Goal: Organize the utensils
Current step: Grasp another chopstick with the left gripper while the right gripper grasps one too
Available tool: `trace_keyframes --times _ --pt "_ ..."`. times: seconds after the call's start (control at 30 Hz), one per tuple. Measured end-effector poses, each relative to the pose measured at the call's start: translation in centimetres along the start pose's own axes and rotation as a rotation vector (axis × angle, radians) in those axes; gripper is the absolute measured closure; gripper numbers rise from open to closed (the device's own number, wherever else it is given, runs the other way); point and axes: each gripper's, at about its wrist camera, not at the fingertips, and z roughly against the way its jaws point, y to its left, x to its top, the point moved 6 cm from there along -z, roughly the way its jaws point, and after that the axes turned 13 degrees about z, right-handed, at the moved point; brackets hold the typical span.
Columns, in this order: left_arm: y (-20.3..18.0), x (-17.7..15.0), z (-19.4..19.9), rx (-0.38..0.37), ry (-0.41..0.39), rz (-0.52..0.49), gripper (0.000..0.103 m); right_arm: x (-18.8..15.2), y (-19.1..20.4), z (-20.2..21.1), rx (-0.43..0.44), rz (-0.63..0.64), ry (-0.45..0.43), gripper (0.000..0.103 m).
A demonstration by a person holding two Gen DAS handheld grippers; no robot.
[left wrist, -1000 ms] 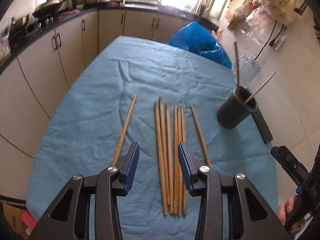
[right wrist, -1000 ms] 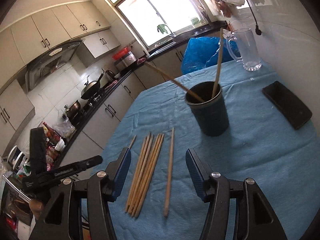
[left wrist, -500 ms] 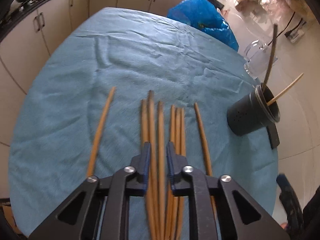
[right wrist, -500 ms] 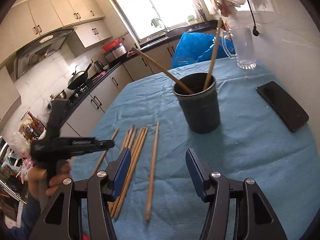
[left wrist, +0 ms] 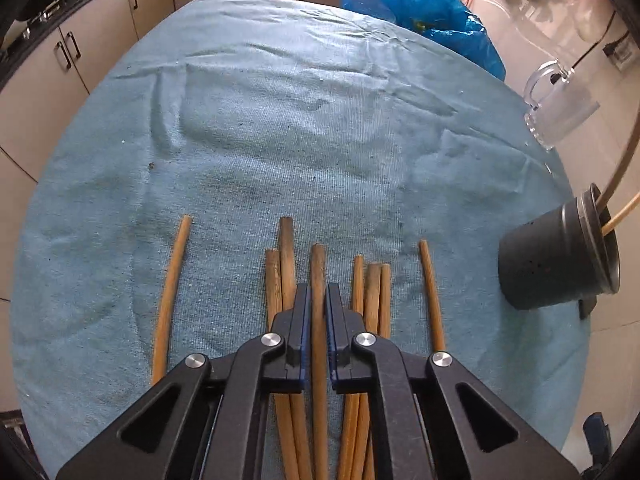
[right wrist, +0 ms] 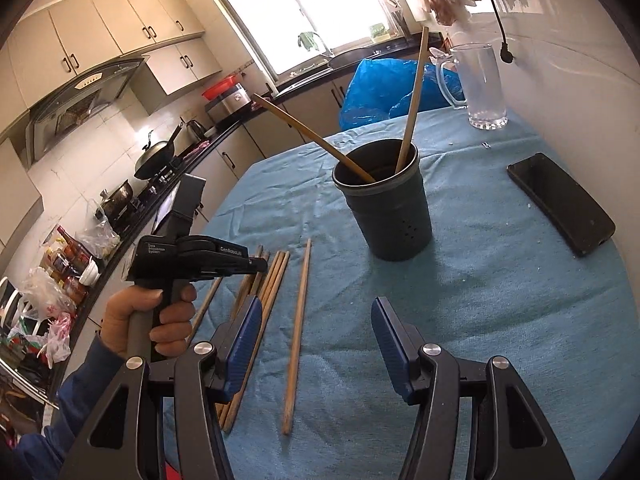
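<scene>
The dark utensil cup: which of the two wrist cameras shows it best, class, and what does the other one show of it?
The right wrist view. There the dark utensil cup stands upright near the middle, its open mouth, whole side wall and the two chopsticks inside all plain. The left wrist view shows it only at the right edge, strongly warped by the fisheye.

Two chopsticks [right wrist: 412,100] in dark holder [right wrist: 386,212]

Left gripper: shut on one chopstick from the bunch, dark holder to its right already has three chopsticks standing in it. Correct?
Not quite: the dark holder has two chopsticks, not three, per the right wrist view. The left gripper is indeed shut on one chopstick from the bunch.
</scene>
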Motion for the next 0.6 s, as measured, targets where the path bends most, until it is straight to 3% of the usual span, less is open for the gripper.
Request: trace_keyframes --times 0.17,0.4,0.6 --pt "2.0 -1.1 1.1 0.021 -0.021 0.013 0.096 0.3 0.8 -0.4 -0.002 0.026 0.025 0.042" --pt "4.5 -2.6 4.1 -0.095 -0.051 0.055 0.096 1.5 2.4 -2.9 0.032 0.058 0.116 0.042" --pt "5.7 -2.1 7.6 -0.149 -0.116 0.073 0.096 3.3 5.2 -7.9 0.075 0.072 0.241 0.076"
